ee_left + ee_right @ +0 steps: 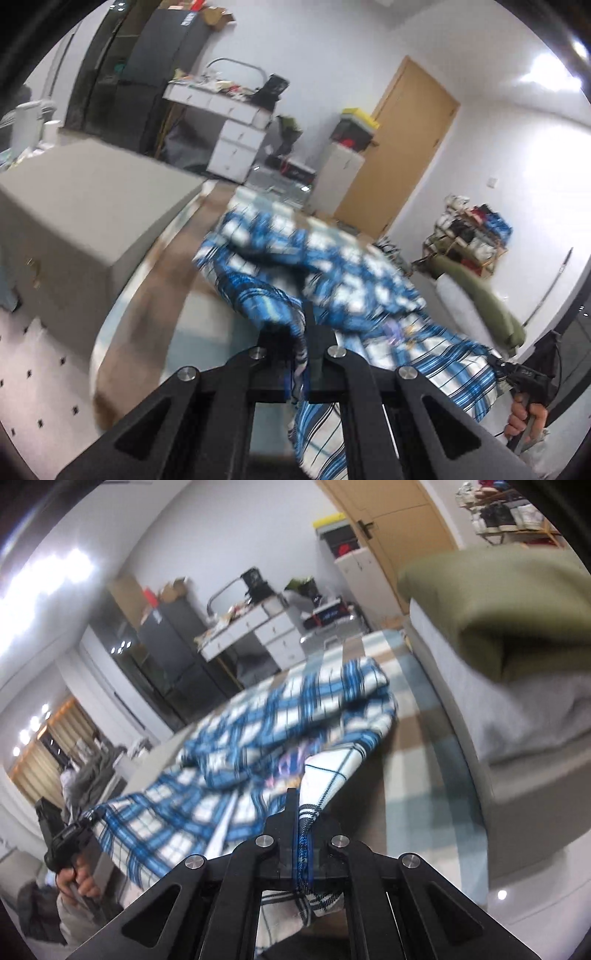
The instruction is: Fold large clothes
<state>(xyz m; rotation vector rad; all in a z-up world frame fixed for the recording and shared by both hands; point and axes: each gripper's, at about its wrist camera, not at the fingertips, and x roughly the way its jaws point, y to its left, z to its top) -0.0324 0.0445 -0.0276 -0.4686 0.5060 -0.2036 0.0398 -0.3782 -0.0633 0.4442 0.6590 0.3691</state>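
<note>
One blue-and-white plaid garment (332, 273) lies beside one grey ottoman (92, 206); two black grippers, left gripper (306, 325) and right gripper (295, 805); one wooden door (399, 147) beyond the ottoman.

Beyond my jaws, a white desk (221, 107) cluttered with small items stands against the far wall beside a tall dark cabinet (162, 55). A wooden door (399, 147) stands shut, a white cupboard (340, 177) with a yellow-lidded box (360, 116) on top just beside it. An olive cushion (498, 602) rests on a grey sofa (524, 738), and a striped rug (417, 738) covers the floor.
</note>
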